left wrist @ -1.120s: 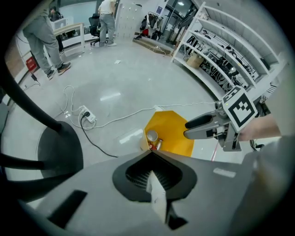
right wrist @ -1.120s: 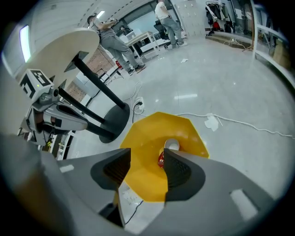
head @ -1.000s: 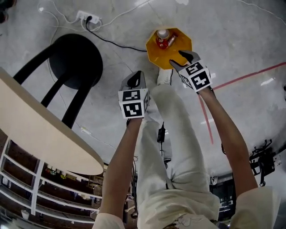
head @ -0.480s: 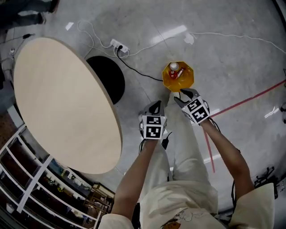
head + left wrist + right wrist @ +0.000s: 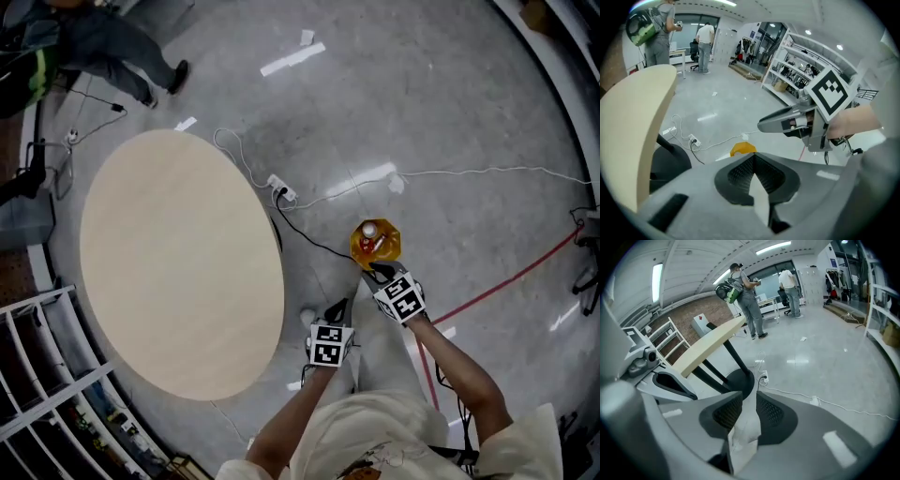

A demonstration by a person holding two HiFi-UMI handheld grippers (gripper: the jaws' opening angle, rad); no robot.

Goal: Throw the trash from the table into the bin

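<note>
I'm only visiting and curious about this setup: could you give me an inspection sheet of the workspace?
Surface: round table, nothing seen on it.
Job's things: yellow bin on the floor, bottle and red item inside.
Clutter: nothing seen.
Grippers: left gripper fingers together; right gripper fingers just been closing, slightly apart, nothing clearly between them.
Cables: power strip and white cable on floor.
Surroundings: shelving, red floor line, a person.

Matt wooden table [image 5: 178, 272], glossy concrete floor [image 5: 450, 122]
</note>
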